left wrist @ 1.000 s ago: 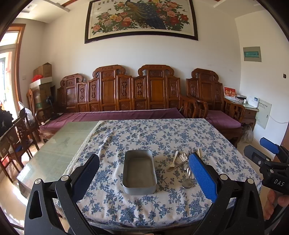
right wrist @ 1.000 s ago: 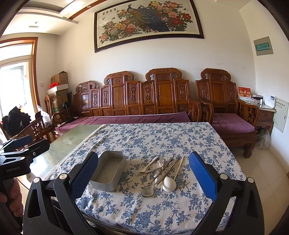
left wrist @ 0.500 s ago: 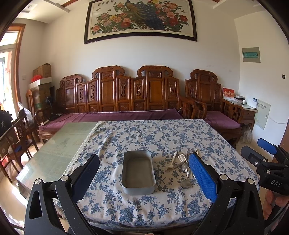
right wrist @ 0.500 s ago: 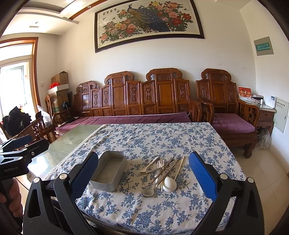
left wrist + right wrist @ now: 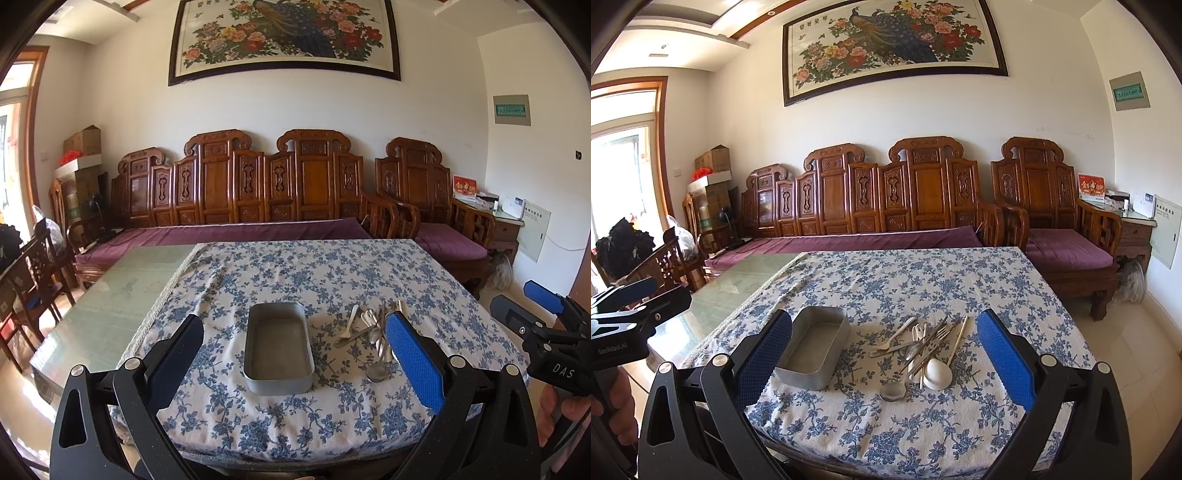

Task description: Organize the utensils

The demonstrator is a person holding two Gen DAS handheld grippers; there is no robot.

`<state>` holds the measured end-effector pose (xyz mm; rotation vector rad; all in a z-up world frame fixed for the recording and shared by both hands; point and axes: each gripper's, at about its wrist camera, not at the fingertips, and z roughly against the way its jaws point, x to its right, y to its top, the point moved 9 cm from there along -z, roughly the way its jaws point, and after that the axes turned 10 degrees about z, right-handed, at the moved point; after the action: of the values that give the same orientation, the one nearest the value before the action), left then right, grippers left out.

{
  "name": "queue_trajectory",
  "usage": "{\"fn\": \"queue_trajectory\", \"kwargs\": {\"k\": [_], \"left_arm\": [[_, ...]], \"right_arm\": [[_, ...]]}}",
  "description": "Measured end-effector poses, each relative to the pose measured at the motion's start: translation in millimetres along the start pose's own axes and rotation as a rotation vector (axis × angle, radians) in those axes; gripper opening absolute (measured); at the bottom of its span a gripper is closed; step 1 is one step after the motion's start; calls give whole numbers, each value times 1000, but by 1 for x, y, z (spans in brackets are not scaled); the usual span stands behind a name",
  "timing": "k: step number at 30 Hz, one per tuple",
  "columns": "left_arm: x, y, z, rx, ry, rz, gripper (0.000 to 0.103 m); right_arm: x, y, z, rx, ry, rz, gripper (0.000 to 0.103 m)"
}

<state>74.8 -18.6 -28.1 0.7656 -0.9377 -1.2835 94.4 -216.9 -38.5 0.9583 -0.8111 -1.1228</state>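
An empty grey metal tin (image 5: 277, 347) (image 5: 814, 347) sits on the blue-flowered tablecloth (image 5: 314, 273) (image 5: 916, 280) near the front edge. Right of it lies a loose pile of utensils (image 5: 371, 332) (image 5: 921, 347): metal spoons, a fork, chopsticks and a white ceramic spoon (image 5: 937, 373). My left gripper (image 5: 293, 349) hovers open in front of the tin, holding nothing. My right gripper (image 5: 884, 349) hovers open before the pile, also holding nothing. Each gripper shows at the edge of the other's view, held by a hand.
The cloth covers the right part of a glass-topped table (image 5: 110, 291). A carved wooden bench with purple cushions (image 5: 236, 232) runs behind it, an armchair (image 5: 1067, 251) at the right. Wooden chairs (image 5: 33, 280) stand at the left.
Both grippers have hardly moved; the left view has crept slightly forward and to the right. Nothing on the table has shifted.
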Motion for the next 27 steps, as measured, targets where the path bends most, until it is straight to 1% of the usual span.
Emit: {"fn": "queue_trajectory", "kwargs": {"k": [3,5,12,18,22,25,27], "left_arm": [[-1,-8,-10,-20,-10,-1,96],[1,-12,-20,-50,-34,0,96],[8,-33,-58,-118,-55,-38,96],[15,-44,-90,-179,-74,-70,96],[19,-48,-110,-204,-81,-90,96],[23,-53,-125,-232,-88,-105,96],[27,-58,-135,-251,-96,-119,96]], "right_arm": [[5,-5,-6,-12,-1,-6,100],[10,-12,-15,-27,5,-13,100],[30,-37,-48,-80,3,-22,100],[49,-55,-82,-133,3,-27,89],[61,-60,-108,-158,10,-26,85],[68,-61,-124,-160,34,-29,82],[74,-63,-133,-162,34,-30,80]]}}
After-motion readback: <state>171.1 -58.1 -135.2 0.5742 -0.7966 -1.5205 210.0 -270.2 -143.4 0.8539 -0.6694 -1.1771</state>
